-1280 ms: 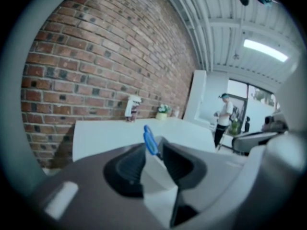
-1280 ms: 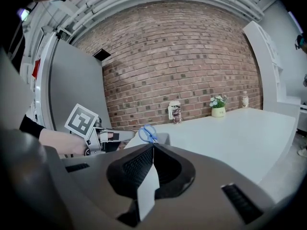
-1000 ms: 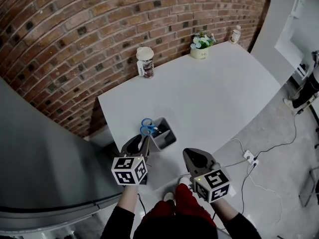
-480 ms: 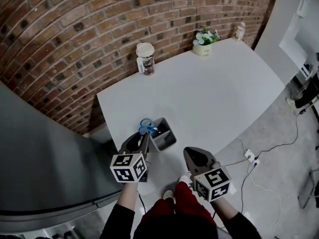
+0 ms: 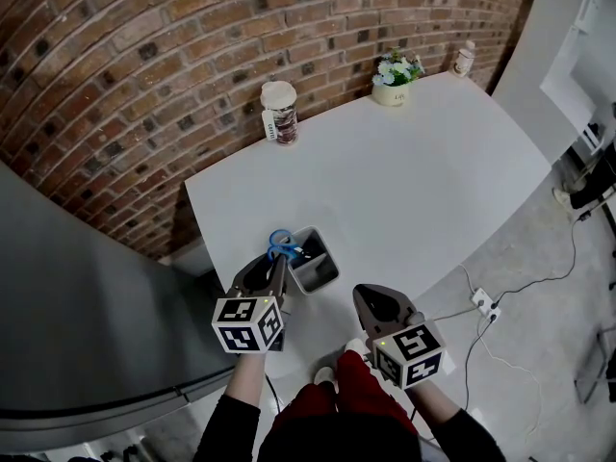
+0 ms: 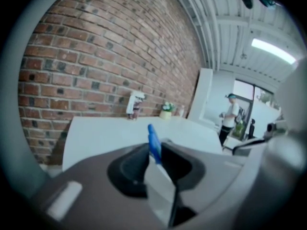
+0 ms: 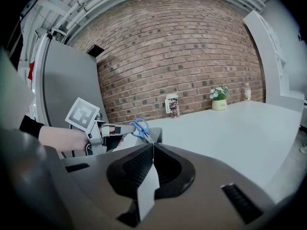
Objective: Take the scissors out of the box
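Two grippers: both were held low at the near edge of the white table [image 5: 404,181], pointing forward and a little down, the left one at the work and the right one standing off.
Scissors: the blue-handled scissors [image 5: 281,245] stood in the small grey box [image 5: 320,279] with the finger loops up above the rim and the blades down inside, so the loops were the only part open to a grip.
Left gripper: the left gripper [image 5: 277,263] reached the loops from the near side. Its jaws had just been closing, and its own view showed the blue handle edge-on between the tips with both sides against it, a narrow pinch on the loop.
Right gripper: the right gripper [image 5: 371,298] hung apart from the box, off to its right. Its jaws were together with nothing between them, probably kept clear so it would not crowd the lift.
Box: it sat near the table's front corner, just ahead of the left jaws, with nothing holding it down.
Step in hand: securing the handle. The scissors were not yet out of the box.
Next move: likely a straight lift until the blades cleared the rim.
Risk: a thin plastic loop pinched edge-on might swivel, and the light box could tip or ride up with the blades.
Other things: a lidded jar [image 5: 279,114] and a flower pot [image 5: 392,80] stood well apart, by the brick wall.
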`<state>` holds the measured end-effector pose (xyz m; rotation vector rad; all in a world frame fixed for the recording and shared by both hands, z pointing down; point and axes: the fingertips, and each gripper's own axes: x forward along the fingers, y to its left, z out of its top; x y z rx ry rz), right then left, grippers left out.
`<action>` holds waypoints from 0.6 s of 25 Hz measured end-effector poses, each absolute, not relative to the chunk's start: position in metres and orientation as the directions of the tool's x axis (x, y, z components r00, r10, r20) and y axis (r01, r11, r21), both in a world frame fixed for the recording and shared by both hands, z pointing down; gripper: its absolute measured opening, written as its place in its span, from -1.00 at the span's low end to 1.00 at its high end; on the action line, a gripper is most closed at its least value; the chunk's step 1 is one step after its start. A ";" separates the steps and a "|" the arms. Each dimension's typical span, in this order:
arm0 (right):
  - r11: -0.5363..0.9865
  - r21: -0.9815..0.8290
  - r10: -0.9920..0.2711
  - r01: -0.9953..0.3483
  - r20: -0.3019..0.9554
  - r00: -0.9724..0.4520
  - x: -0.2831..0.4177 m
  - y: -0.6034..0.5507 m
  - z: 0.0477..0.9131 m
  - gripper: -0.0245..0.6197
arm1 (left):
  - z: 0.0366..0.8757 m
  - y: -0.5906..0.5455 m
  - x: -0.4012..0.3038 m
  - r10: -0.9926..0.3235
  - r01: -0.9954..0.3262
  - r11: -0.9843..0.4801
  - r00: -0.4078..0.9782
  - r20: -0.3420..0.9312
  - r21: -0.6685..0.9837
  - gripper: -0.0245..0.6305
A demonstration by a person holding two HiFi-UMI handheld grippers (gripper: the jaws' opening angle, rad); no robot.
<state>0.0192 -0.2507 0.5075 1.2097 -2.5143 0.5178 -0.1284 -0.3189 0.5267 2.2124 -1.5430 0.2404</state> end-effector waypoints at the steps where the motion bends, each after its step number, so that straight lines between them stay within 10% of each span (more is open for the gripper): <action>1: 0.579 -0.188 -0.684 -0.793 0.417 -0.599 0.019 -0.251 0.508 -0.90 | 0.526 -0.319 -0.128 -0.851 -0.926 -0.291 0.365 0.378 0.238 -0.69; 15: 0.561 -0.182 -0.706 -0.807 0.403 -0.582 0.028 -0.245 0.500 -0.90 | 0.508 -0.316 -0.113 -0.854 -0.931 -0.337 0.364 0.372 0.137 -0.82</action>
